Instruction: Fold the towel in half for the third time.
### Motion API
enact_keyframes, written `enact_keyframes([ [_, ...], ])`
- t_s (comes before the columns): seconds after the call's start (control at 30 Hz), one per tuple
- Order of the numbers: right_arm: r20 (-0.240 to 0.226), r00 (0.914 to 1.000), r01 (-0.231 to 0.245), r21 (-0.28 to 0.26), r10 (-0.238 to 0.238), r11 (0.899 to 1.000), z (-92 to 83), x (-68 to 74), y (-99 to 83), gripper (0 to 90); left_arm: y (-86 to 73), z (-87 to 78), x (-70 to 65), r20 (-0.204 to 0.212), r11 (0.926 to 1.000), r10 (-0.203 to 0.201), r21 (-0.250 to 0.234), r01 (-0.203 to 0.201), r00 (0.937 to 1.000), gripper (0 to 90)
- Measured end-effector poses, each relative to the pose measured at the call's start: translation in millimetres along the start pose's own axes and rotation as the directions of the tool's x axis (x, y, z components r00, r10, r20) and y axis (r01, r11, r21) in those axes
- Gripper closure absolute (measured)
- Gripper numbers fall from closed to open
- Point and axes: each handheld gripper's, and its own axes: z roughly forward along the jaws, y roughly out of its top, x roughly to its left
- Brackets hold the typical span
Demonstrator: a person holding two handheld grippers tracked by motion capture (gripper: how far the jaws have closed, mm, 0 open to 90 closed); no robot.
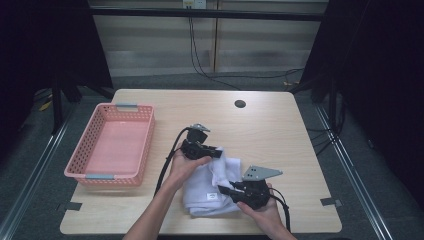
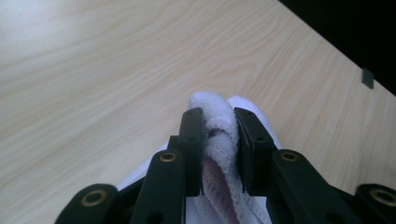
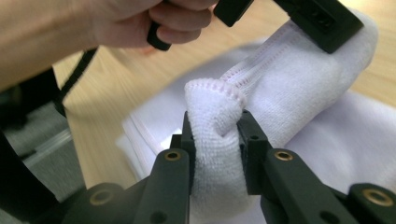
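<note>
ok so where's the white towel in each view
High view: the towel lies at the table's near edge, between both hands.
Left gripper view: a towel fold is pinched between the jaws, bottom centre.
Right gripper view: the towel spreads centre to right, one corner pinched.
Shared landmark: the wooden table.

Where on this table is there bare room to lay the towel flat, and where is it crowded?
Bare wood lies beyond the white towel, from the grommet hole out to the table's right edge. The pink basket is empty inside. It is crowded at front centre, where the left gripper and right gripper both pinch the towel.
</note>
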Motion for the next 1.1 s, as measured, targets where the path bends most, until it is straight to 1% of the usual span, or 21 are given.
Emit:
enact_keyframes([
  [0.03,0.000,1.0000,0.000,0.000,0.000,1.000,0.0,0.0,0.0,76.6,0.0,0.0,0.0,0.000,1.0000,0.000,0.000,0.000,1.0000,73.6],
  [0.07,0.018,0.9996,0.021,0.040,-0.022,0.999,-3.0,-1.1,-5.3,75.9,0.6,8.5,-2.9,-0.001,0.9998,-0.002,0.018,0.002,1.0000,73.6],
  [0.13,0.026,0.9993,0.024,0.044,-0.025,0.999,-3.8,-1.7,-6.6,75.6,1.6,12.8,-4.8,-0.012,0.9995,-0.006,0.032,0.006,0.9999,73.6],
  [0.17,0.046,0.9988,0.017,0.068,-0.020,0.998,-9.9,-7.0,-11.9,73.4,4.4,19.6,-8.1,-0.007,0.9994,0.001,0.034,0.000,1.0000,72.8],
  [0.23,0.045,0.9990,-0.002,0.077,-0.002,0.997,-14.6,-10.1,-14.6,71.4,6.9,21.9,-10.0,0.002,0.9997,0.004,0.023,-0.004,1.0000,70.5],
  [0.3,0.065,0.9972,0.031,0.108,-0.038,0.994,-22.0,-11.2,-16.9,67.9,9.6,22.3,-11.9,0.029,1.0000,0.001,0.002,-0.001,0.9996,67.9],
  [0.37,0.066,0.9970,0.033,0.106,-0.041,0.994,-28.9,-13.3,-17.3,60.8,11.7,20.5,-13.6,0.041,0.9996,-0.001,-0.027,0.002,0.9992,65.6],
  [0.4,0.074,0.9962,0.039,0.098,-0.046,0.994,-32.8,-14.6,-17.1,56.9,12.4,18.4,-13.8,0.032,0.9988,-0.013,-0.047,0.014,0.9994,62.5],
  [0.47,0.090,0.9950,0.037,0.072,-0.043,0.997,-38.9,-17.7,-15.4,50.0,12.9,12.2,-11.4,0.045,0.9950,-0.039,-0.090,0.043,0.9982,56.3],
  [0.53,0.101,0.9947,0.013,0.054,-0.019,0.998,-42.9,-21.2,-11.6,43.2,11.9,3.0,-8.9,0.030,0.9920,-0.039,-0.119,0.042,0.9988,53.5],
  [0.57,0.098,0.9952,0.006,0.039,-0.010,0.999,-44.1,-22.9,-9.3,42.2,11.9,3.0,-8.9,0.030,0.9920,-0.039,-0.119,0.042,0.9988,49.6],
  [0.6,0.097,0.9952,0.004,0.029,-0.006,1.000,-44.0,-24.3,-5.9,39.3,10.3,-3.2,-6.7,0.021,0.9909,-0.039,-0.128,0.041,0.9990,48.7],
  [0.63,0.100,0.9950,0.003,0.026,-0.005,1.000,-42.8,-25.5,-2.5,36.8,6.2,-13.6,-2.5,-0.002,0.9900,-0.044,-0.134,0.044,0.9990,47.3],
  [0.7,0.105,0.9945,-0.007,0.012,0.006,1.000,-38.6,-28.1,4.7,35.6,0.8,-22.8,1.9,-0.007,0.9882,-0.049,-0.146,0.048,0.9988,44.4],
  [0.77,0.108,0.9940,-0.020,-0.004,0.020,1.000,-30.6,-32.7,15.1,33.2,-9.2,-35.6,6.0,-0.030,0.9876,-0.056,-0.148,0.051,0.9980,44.8],
  [0.83,0.135,0.9906,-0.020,-0.004,0.020,1.000,-19.2,-38.0,27.1,30.3,-20.1,-45.3,8.0,-0.036,0.9887,-0.049,-0.143,0.043,0.9982,46.8],
  [0.87,0.149,0.9887,-0.014,-0.009,0.015,1.000,-13.3,-41.3,33.0,30.3,-20.1,-45.3,8.0,-0.036,0.9887,-0.049,-0.143,0.043,0.9982,47.8],
  [0.9,0.157,0.9874,-0.014,-0.004,0.014,1.000,-5.3,-46.7,40.1,29.8,-38.4,-58.2,5.3,-0.036,0.9896,-0.014,-0.144,0.009,0.9992,51.4],
  [0.93,0.170,0.9851,-0.023,-0.002,0.023,1.000,1.5,-50.9,45.2,28.7,-46.9,-62.9,2.8,-0.030,0.9903,-0.005,-0.139,0.001,0.9995,52.8],
  [1.0,0.181,0.9835,-0.014,0.012,0.011,1.000,13.4,-57.6,52.6,28.4,-64.4,-69.3,-2.5,-0.008,0.9949,0.022,-0.098,-0.022,0.9997,54.9],
  [1.1,0.201,0.9796,-0.014,0.077,-0.002,0.997,35.6,-66.9,60.6,27.3,-86.0,-72.4,-15.1,0.007,0.9970,0.065,-0.042,-0.065,0.9978,55.5],
])
